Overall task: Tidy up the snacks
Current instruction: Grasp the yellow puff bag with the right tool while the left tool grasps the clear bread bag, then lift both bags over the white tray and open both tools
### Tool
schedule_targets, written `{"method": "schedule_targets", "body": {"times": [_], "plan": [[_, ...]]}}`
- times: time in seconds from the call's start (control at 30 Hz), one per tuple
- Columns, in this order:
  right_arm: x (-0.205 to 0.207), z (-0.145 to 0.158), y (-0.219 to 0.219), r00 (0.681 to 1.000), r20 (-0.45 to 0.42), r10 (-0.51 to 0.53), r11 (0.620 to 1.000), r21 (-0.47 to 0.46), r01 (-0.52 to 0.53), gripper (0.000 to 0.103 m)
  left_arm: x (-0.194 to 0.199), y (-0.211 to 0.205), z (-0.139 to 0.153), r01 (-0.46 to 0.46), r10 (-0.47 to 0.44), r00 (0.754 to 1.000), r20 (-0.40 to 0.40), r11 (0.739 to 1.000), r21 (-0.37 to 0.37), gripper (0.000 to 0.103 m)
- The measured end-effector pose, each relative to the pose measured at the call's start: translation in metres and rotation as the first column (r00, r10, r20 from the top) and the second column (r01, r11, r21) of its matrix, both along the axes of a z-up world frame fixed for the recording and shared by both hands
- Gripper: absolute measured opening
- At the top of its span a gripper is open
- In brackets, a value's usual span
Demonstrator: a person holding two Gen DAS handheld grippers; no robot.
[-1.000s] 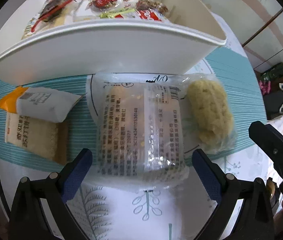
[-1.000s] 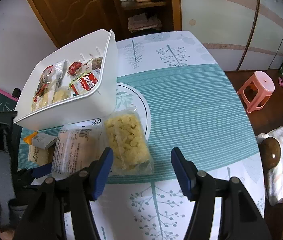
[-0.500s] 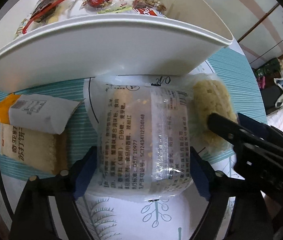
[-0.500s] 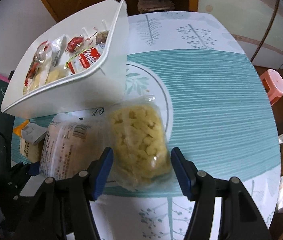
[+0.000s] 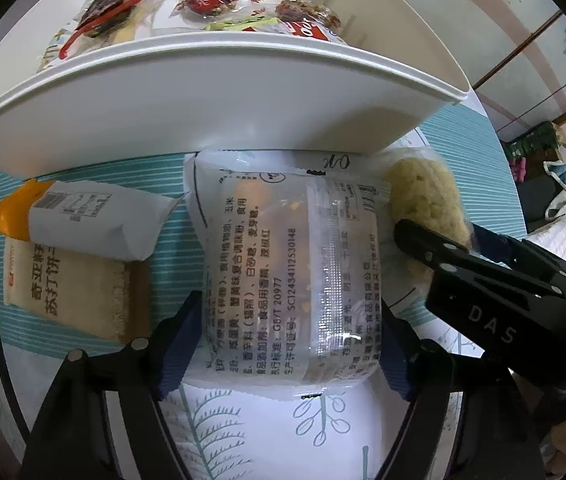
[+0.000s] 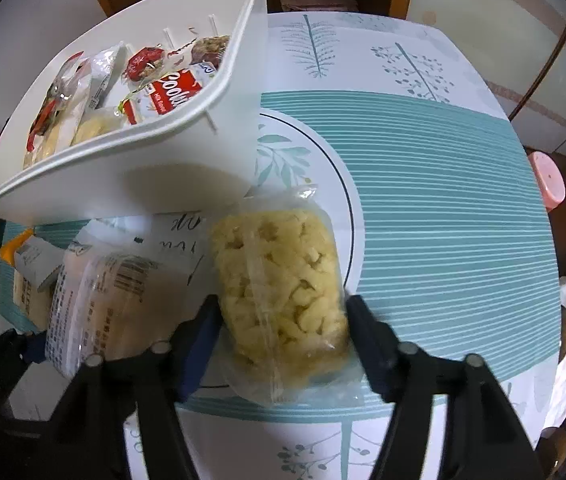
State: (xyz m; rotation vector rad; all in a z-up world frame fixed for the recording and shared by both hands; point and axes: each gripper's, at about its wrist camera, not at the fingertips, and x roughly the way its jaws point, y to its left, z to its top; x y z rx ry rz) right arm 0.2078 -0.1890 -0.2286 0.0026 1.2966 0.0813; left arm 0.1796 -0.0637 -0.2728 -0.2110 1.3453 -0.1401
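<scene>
Pickup step: left gripper (image 5: 291, 344) has just been closing, pads now against clear packet (image 5: 291, 264); right gripper (image 6: 279, 344) straddles yellow snack bag (image 6: 279, 292), unclamped; next, squeeze, lift to bin (image 6: 187, 160) upper left

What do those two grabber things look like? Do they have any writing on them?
Both are black plastic claws. The left gripper and right gripper each have two fingers with dark blue pads and small silver screws. Seen from the left camera, the right one has grey letters "DAS" on its side.
</scene>
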Motion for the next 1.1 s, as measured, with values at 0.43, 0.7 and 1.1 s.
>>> {"method": "schedule_targets", "body": {"times": [0.43, 0.7, 1.1], "plan": [[-0.043, 0.037, -0.012, 0.996, 0.052, -0.079, 0.994, 0.074, 0.075, 0.057, -0.033, 0.000, 0.052, 0.042, -0.045, 0.995, 0.085, 0.998, 0.038, 0.076], [-0.072, 0.079, -0.009, 0.991, 0.095, -0.090, 0.989, 0.124, 0.078, 0.057, -0.058, 0.021, 0.112, 0.017, -0.025, 0.983, 0.181, 0.999, 0.046, 0.076], [-0.077, 0.151, 0.026, 0.975, 0.218, -0.029, 0.984, 0.178, -0.010, 0.057, -0.060, 0.055, 0.202, -0.035, 0.013, 0.943, 0.333, 0.998, 0.059, 0.076]]}}
